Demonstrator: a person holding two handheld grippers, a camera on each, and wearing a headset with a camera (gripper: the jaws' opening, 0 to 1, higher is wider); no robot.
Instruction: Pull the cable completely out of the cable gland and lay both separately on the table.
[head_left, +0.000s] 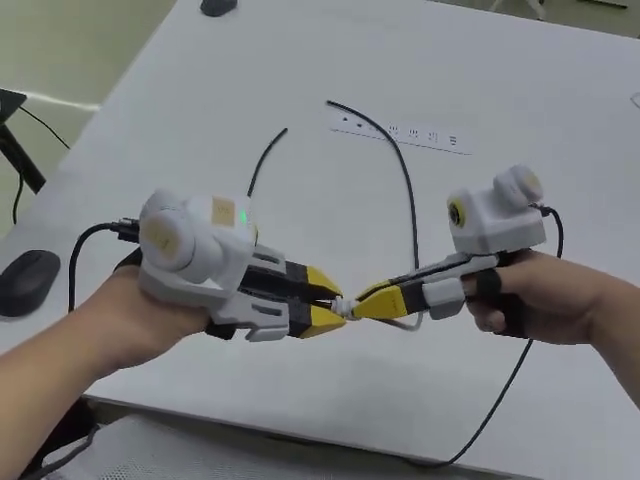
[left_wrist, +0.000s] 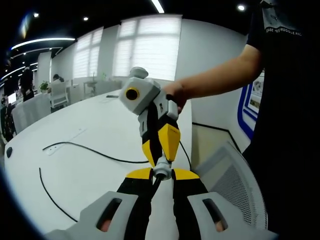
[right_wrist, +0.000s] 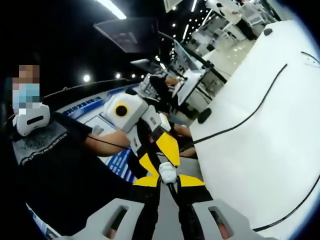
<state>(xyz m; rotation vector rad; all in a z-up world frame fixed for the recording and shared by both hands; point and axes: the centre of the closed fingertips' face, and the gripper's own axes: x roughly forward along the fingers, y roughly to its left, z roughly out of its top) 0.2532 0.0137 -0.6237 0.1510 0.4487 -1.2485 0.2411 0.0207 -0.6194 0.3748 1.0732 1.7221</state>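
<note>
Cable gland (head_left: 348, 307), a small white piece, is held up off the white table (head_left: 300, 60) between the tips of the two grippers, close in front of the person. The black cable (head_left: 408, 190) is in it and not yet pulled out.

In the head view a dark mouse (head_left: 30, 280) lies near the table's left edge. The left gripper (head_left: 335, 303) comes in from the left, its yellow-tipped jaws drawn narrow onto the gland. A second, shorter black cable (head_left: 265, 160) lies loose on the table beyond it. The right gripper (head_left: 362, 303) meets the gland from the right, jaws also nearly together, pinching the cable where it enters the gland. From there the cable arcs up and away over the table to a white power strip (head_left: 400, 132) lying flat farther back.

In the left gripper view the gland (left_wrist: 162, 172) sits between that gripper's own tips, the right gripper (left_wrist: 161, 162) closes on it from above, and the cable (left_wrist: 90, 151) trails leftward across the table. Behind are windows with blinds (left_wrist: 145, 45), ceiling lights and white chairs.

In the right gripper view the gland (right_wrist: 167, 172) stands at the tips, with the cable running down between them. The left gripper (right_wrist: 162, 167) reaches in from above. Desks with monitors (right_wrist: 190, 82) show beyond the table.
</note>
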